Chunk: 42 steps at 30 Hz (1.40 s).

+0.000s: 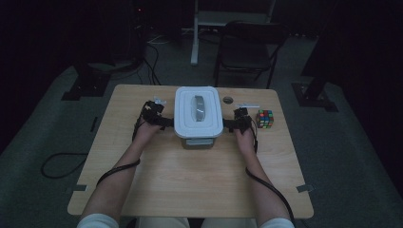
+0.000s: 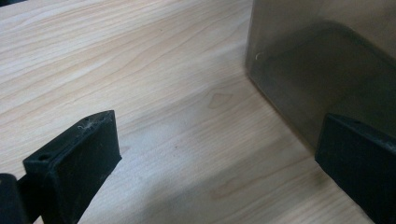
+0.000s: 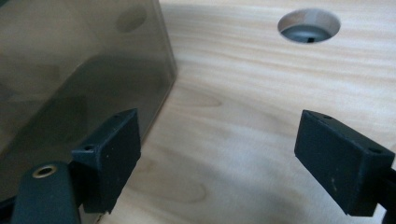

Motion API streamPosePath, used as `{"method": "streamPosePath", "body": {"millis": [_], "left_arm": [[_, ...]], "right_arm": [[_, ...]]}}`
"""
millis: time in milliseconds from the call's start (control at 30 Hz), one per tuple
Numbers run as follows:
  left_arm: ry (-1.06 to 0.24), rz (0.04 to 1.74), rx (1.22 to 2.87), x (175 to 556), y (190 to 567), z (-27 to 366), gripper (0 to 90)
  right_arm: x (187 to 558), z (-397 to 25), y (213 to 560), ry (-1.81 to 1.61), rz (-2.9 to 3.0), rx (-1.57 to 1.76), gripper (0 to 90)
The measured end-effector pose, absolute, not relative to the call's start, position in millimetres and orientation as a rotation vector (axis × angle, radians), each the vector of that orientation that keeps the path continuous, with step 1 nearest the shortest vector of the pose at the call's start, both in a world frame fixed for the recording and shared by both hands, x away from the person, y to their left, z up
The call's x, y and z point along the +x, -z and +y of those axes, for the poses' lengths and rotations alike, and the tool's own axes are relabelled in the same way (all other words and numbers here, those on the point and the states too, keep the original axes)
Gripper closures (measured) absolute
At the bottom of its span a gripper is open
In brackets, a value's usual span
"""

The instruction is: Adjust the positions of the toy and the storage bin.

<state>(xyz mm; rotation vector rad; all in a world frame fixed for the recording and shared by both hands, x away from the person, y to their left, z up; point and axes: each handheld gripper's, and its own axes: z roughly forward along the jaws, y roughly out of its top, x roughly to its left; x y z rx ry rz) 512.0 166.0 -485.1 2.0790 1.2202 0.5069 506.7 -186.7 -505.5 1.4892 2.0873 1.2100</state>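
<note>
Both tongs (image 1: 167, 122) (image 1: 227, 125) flank the lidded container (image 1: 198, 117), jaws apart.

The table (image 1: 190, 185) is a rectangular light wood-grain top standing on a dark carpeted floor (image 1: 342, 156). A round cable hole (image 1: 228, 100) is cut near its far edge, right of centre; the right gripper view shows the same hole (image 3: 308, 25) open, with a grey part below it.

A box (image 1: 198, 118) with a white lid and smoky translucent walls rests on the far half of the table, roughly centred. Its wall (image 2: 322, 70) meets the wood directly in the left gripper view, as does the opposite wall (image 3: 79, 79) in the right gripper view.

A multicoloured cube (image 1: 265, 118) sits on the table right of the box, apart from it, near the right edge.
</note>
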Motion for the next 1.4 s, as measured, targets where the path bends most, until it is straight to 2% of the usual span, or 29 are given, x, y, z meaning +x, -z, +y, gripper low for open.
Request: {"method": "streamPosePath", "body": {"millis": [733,1400], "left_arm": [[-0.518,1.169,2.126,496,478,154,0.8],[-0.495,1.108,2.147,456,478,149,0.8]], "right_arm": [[493,-181,500,-1.295,2.151,1.461,19.8],[454,-190,497,-1.304,2.219,1.370,21.6]]}}
